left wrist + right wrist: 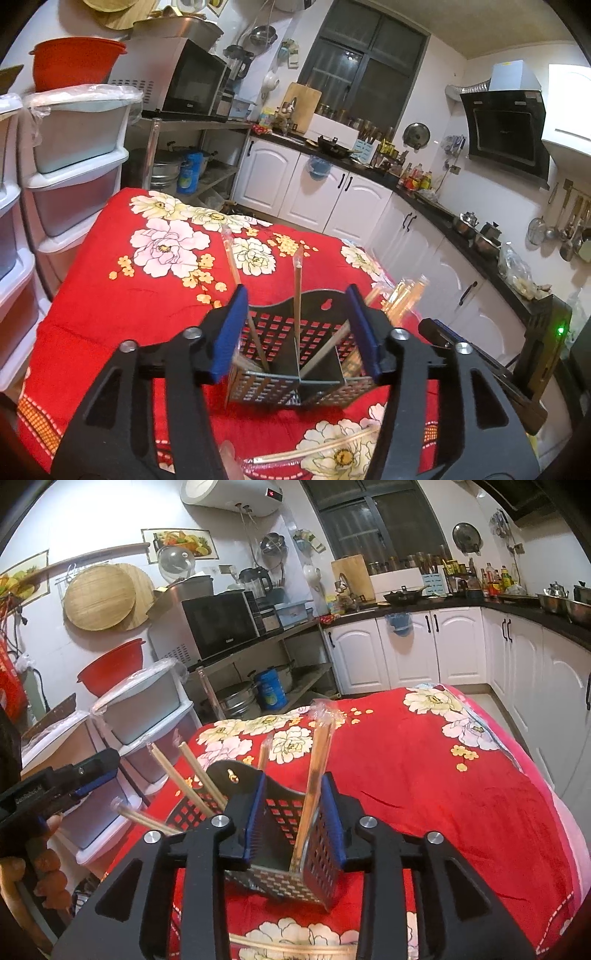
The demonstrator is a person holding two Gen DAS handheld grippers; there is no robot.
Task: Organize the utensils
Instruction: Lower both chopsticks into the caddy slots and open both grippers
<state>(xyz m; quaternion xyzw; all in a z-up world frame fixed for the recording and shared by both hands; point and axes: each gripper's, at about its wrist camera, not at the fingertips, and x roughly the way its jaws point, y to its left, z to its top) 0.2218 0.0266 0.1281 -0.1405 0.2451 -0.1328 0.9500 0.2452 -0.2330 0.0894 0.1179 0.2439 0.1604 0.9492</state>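
Note:
A black perforated utensil holder (pixel 291 369) with compartments stands on the red floral cloth (pixel 110 295). Several wrapped chopstick pairs (pixel 297 295) stand in it. My left gripper (pixel 297 332) is open, its blue pads on either side of the holder, touching nothing I can see. In the right wrist view the holder (pixel 284 830) sits between my open right gripper's (pixel 295 819) pads, and a wrapped chopstick pair (pixel 317 771) stands upright between them. The jaws are wider than that pair. Another wrapped pair (pixel 317 448) lies on the cloth in front of the holder, also in the right wrist view (pixel 291 947).
Plastic drawer units (pixel 74 166) stand left of the table. A metal shelf with a microwave (pixel 192 79) is behind. White cabinets and a dark counter (pixel 424 192) run along the back and right. The other gripper (pixel 55 790) shows at the left of the right wrist view.

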